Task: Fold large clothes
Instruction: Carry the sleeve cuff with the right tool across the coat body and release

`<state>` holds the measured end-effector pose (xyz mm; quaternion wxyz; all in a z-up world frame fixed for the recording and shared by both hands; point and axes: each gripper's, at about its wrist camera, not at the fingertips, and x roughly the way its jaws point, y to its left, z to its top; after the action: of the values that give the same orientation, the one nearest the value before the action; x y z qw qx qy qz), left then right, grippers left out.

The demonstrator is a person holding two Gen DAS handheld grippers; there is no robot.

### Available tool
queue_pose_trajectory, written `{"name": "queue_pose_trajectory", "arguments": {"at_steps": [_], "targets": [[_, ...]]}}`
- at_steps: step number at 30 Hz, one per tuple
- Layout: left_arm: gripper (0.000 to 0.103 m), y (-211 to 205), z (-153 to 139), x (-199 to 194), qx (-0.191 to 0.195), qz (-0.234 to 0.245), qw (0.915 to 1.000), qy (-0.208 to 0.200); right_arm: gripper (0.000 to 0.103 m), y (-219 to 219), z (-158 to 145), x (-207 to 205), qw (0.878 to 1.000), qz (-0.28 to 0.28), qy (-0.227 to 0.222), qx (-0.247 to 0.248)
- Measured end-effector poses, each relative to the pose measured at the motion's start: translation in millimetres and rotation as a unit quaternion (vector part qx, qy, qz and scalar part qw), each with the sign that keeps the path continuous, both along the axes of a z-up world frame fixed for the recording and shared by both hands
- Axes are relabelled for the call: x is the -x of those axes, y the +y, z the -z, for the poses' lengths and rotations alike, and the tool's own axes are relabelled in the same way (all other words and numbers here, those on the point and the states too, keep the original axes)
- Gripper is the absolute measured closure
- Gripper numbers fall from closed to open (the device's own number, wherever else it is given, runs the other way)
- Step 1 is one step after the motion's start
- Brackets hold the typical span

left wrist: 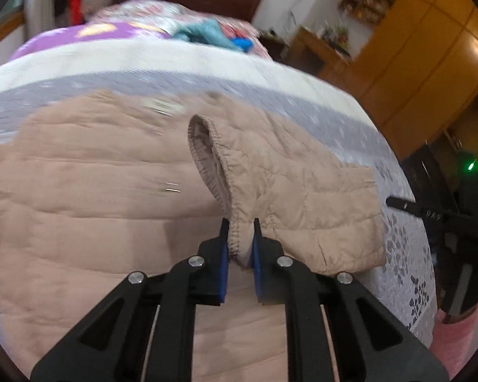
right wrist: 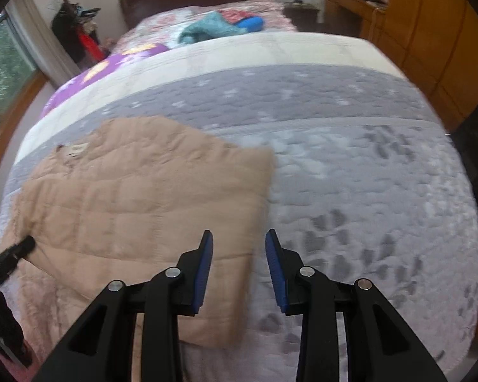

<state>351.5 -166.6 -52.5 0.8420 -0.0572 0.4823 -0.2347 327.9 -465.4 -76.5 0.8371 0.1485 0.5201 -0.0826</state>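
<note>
A beige quilted puffer jacket (left wrist: 89, 191) lies spread on the bed. My left gripper (left wrist: 241, 238) is shut on the elastic cuff of its sleeve (left wrist: 290, 197), holding the sleeve up over the jacket's body. In the right wrist view the jacket (right wrist: 137, 203) lies to the left with its right edge folded straight. My right gripper (right wrist: 239, 245) is open and empty, hovering above the jacket's lower right edge. The left gripper's tip (right wrist: 19, 248) shows at the left edge of that view.
The bed has a grey floral quilt (right wrist: 366, 175) with a white band (right wrist: 239, 54) behind it. A purple blanket (right wrist: 111, 70) and teal and blue clothes (right wrist: 220, 25) lie farther back. Wooden wardrobes (right wrist: 430, 31) stand to the right, a window at the left.
</note>
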Motion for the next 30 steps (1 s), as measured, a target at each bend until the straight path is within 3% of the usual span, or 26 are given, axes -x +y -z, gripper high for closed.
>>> {"name": "queue_pose_trajectory", "arguments": {"at_steps": [3, 8, 12, 17, 19, 22, 25, 27, 30], "targets": [[0.092, 38.1, -12.1, -1.6, -0.020, -0.038, 0.9988, -0.025, 0.069, 18.5, 5.3, -8.6, 0.999, -0.033, -0.007, -0.024], [0.092, 87.7, -6.1, -12.7, -0.032, -0.086, 0.9957, -0.015, 0.069, 53.3, 17.2, -22.2, 0.996, -0.079, -0.008, -0.045], [0.091, 109.2, 17.4, -25.7, -0.047, -0.098, 0.9940, 0.014, 0.069, 72.8, 33.6, -31.3, 0.995, -0.092, 0.012, -0.025], [0.089, 113.7, 68.1, -39.9, -0.067, -0.101, 0.9907, 0.062, 0.070, 74.5, 55.2, -38.3, 0.996, -0.080, 0.036, -0.019], [0.087, 112.6, 75.7, -41.5, -0.068, -0.099, 0.9912, 0.056, 0.070, 76.0, 64.1, -40.4, 0.996, -0.080, 0.040, -0.010], [0.086, 110.0, 73.3, -40.2, -0.078, -0.095, 0.9911, 0.052, 0.070, 77.8, 64.3, -41.9, 0.996, -0.077, 0.043, 0.000], [0.078, 117.3, 61.6, -36.8, -0.077, -0.105, 0.9900, 0.054, 0.070, 81.6, 50.5, -38.6, 0.997, -0.073, 0.036, 0.015], [0.071, 123.1, 41.6, -27.2, -0.084, -0.123, 0.9887, 0.019, 0.069, 87.5, 34.6, -32.5, 0.996, -0.078, 0.015, 0.025], [0.069, 117.5, 18.1, -14.8, -0.093, -0.128, 0.9872, -0.019, 0.069, 103.5, 16.3, -30.4, 0.995, -0.098, 0.000, 0.010]]}}
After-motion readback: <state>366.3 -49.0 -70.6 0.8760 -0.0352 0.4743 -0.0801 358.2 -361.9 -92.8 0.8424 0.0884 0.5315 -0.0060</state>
